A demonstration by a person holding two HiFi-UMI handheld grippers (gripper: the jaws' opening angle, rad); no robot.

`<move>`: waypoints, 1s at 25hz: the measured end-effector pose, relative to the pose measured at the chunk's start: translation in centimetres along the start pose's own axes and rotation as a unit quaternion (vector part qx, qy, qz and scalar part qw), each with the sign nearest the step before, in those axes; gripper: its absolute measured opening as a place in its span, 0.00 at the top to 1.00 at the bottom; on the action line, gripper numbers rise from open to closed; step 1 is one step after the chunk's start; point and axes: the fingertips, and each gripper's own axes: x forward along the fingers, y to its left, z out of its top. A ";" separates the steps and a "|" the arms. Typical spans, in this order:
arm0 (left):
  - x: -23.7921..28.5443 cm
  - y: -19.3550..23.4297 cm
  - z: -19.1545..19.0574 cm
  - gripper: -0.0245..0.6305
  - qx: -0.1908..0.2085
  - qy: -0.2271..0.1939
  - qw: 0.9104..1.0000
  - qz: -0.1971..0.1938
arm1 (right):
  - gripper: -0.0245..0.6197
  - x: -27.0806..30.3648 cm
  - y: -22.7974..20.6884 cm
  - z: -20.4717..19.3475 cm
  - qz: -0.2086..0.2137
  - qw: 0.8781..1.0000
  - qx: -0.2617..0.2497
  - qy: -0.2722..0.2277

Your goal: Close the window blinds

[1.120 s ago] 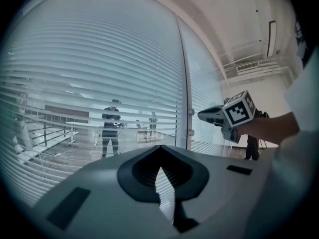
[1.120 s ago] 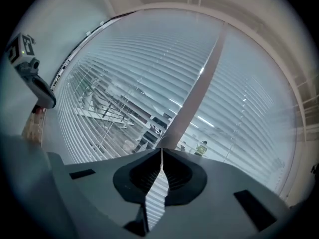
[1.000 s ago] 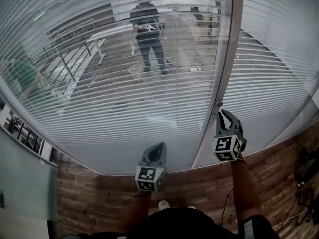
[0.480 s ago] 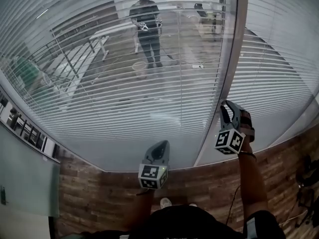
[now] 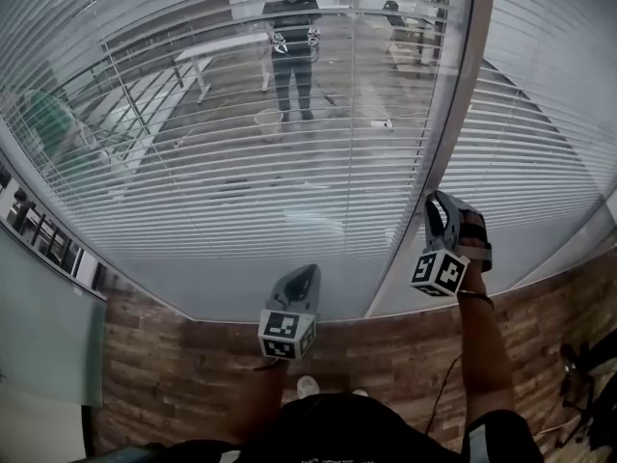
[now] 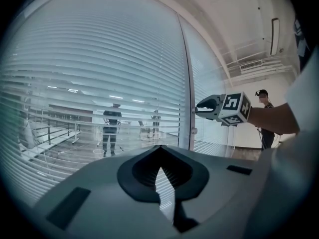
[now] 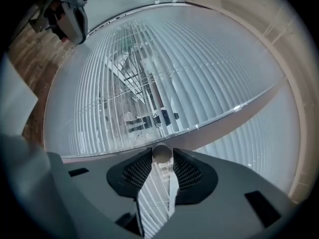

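Beside the window frame post (image 5: 455, 133), the right hand-held gripper (image 5: 437, 201) has just been opening: released, with a round knob (image 7: 162, 153) between its jaws. Left of the post, the left hand-held gripper (image 5: 308, 274) is clenched and empty, facing the blinds (image 5: 241, 162).

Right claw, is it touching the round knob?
Cannot tell. Right gripper view: the right claw has just been opening its jaws; the knob sits between their tips, no clear gap.

Slatted window blinds (image 5: 241, 162) and the upright mullion (image 5: 463, 75) are blocking all forward passage. A round knob (image 7: 162, 153) is protruding from the mullion. Open room is lying above the wooden floor (image 5: 386, 345), this side of the blinds.
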 end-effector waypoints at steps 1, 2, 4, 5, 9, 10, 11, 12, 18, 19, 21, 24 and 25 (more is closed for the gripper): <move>-0.1 -0.1 -0.1 0.96 -0.001 0.001 1.000 0.000 | 0.78 0.0 0.0 0.0 0.001 1.000 -0.003 0.000; -0.2 -0.1 -0.1 0.96 -0.001 0.001 1.000 0.000 | 0.78 0.0 0.1 0.1 0.003 1.000 -0.006 0.000; -0.3 -0.1 -0.2 0.96 -0.002 0.001 1.000 0.000 | 0.78 0.2 0.1 0.1 0.005 1.000 -0.014 0.000; -0.3 -0.1 -0.3 0.96 -0.002 0.001 1.000 0.001 | 0.78 0.3 0.1 0.2 0.005 1.000 -0.018 0.000; -0.7 0.2 -0.3 0.96 -0.002 0.000 1.000 0.006 | 0.78 0.4 0.1 0.1 0.006 1.000 -0.025 0.001; -0.8 0.4 -0.3 0.96 -0.003 0.001 1.000 0.008 | 0.78 0.5 0.1 0.1 0.004 1.000 -0.027 0.000; -0.8 0.5 -0.5 0.96 -0.003 0.002 1.000 0.010 | 0.78 0.5 0.1 0.1 0.002 1.000 -0.029 -0.001; -0.9 0.6 -0.6 0.96 -0.004 0.003 1.000 0.011 | 0.78 0.5 0.1 0.1 0.002 1.000 -0.030 -0.001; -1.2 0.7 -1.0 0.96 -0.005 0.004 1.000 0.014 | 0.78 0.4 0.0 0.2 0.010 1.000 -0.007 -0.001; -1.2 0.7 -1.1 0.96 -0.007 0.003 1.000 0.013 | 0.78 0.4 -0.1 0.3 0.012 1.000 0.005 -0.002; -1.2 0.8 -1.0 0.96 -0.015 0.002 1.000 0.012 | 0.78 0.4 -0.2 0.3 0.015 0.999 0.032 -0.004; -1.2 0.8 -0.9 0.96 -0.019 0.002 1.000 0.011 | 0.78 0.3 -0.3 0.3 0.017 0.998 0.068 -0.004; -1.2 0.8 -1.0 0.96 -0.019 0.002 1.000 0.011 | 0.78 0.3 -0.4 0.3 0.018 0.996 0.084 -0.005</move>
